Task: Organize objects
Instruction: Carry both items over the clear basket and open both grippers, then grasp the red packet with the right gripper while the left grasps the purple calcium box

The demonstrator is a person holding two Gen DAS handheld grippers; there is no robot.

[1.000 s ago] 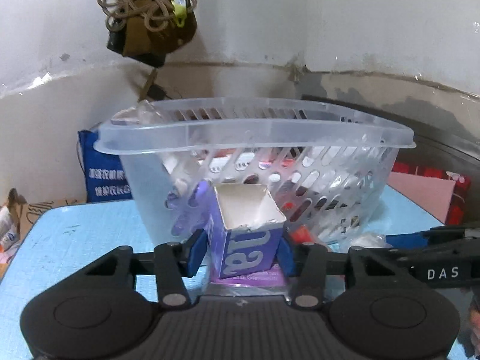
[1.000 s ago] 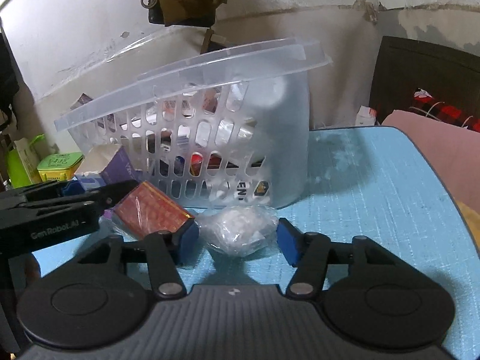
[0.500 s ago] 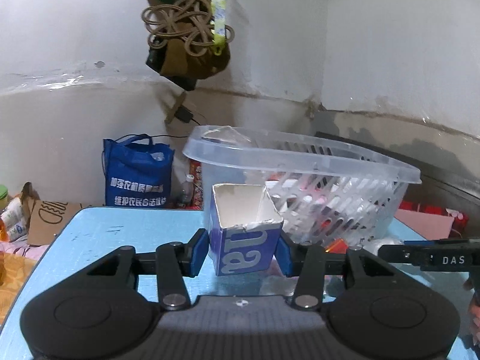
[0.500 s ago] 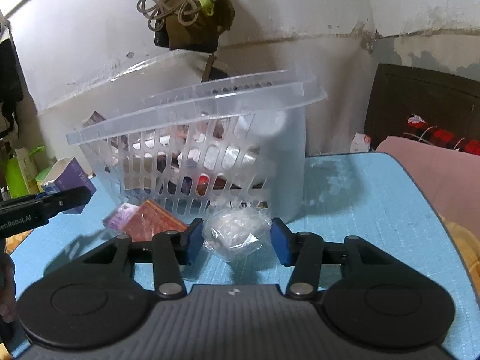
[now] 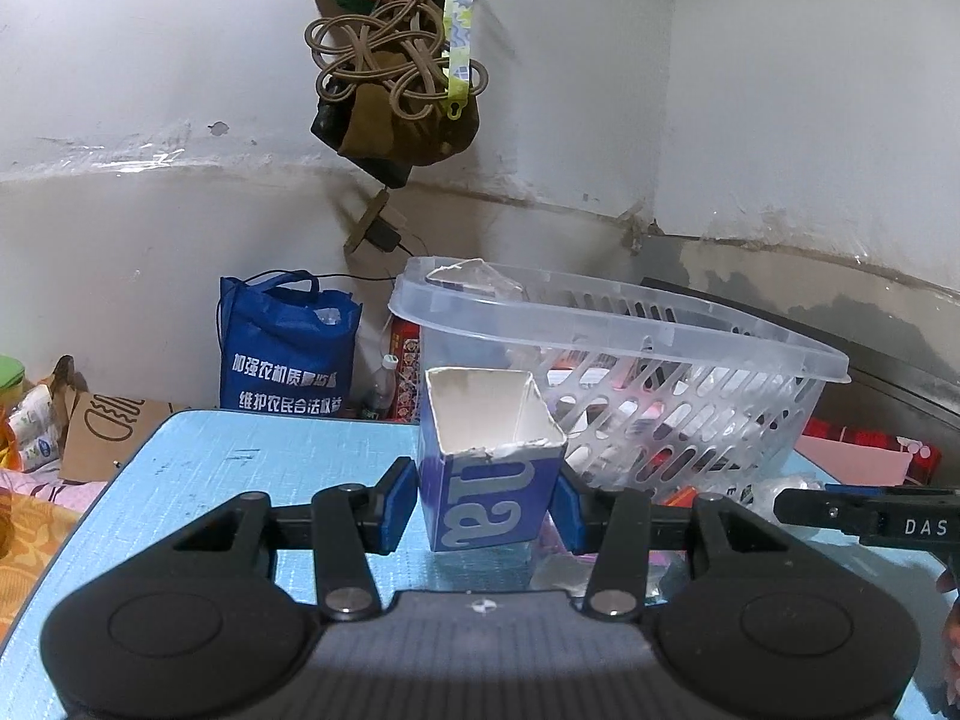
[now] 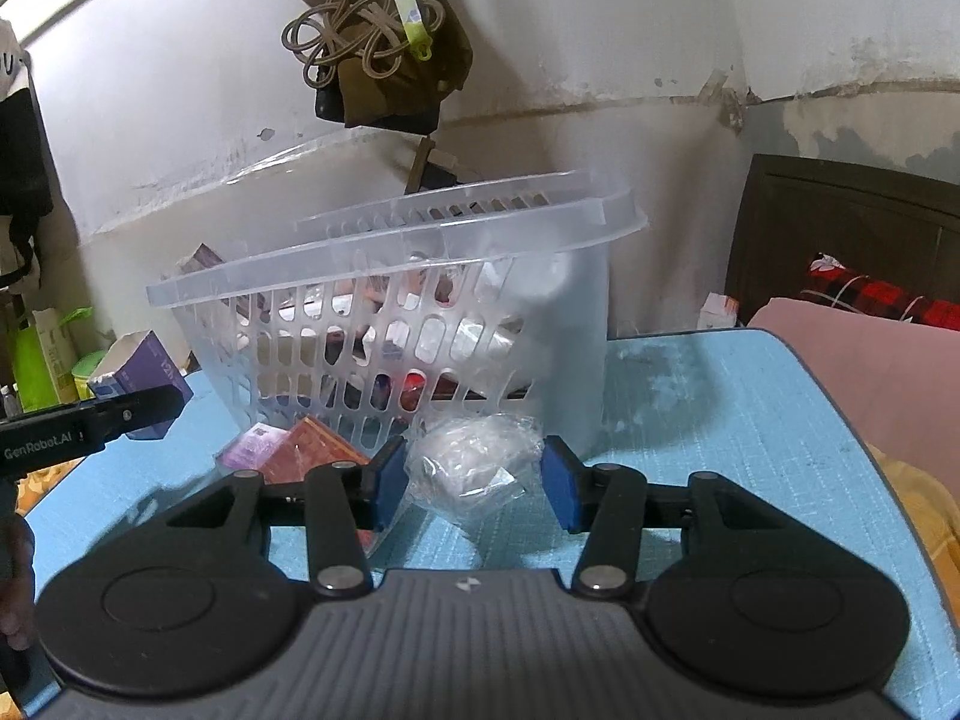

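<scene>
Both grippers [image 5: 486, 507] (pads touching) clasp objects [image 5: 492, 480].

Basket [image 6: 420, 324] on table [image 6: 750, 420]; carton [image 6: 141, 369] left of it, wrapped bundle [image 6: 474, 462] in front.

White, scuffed walls [image 5: 780, 90] meet in a corner, a cracked ledge running along them. A tangle of cord and a brown bag [image 5: 396, 114] hangs up high. Below, a blue tote [image 5: 282, 348] leans against the wall; dark wooden furniture [image 6: 840, 222] stands at right, beside a pink cover [image 6: 870, 348].
</scene>
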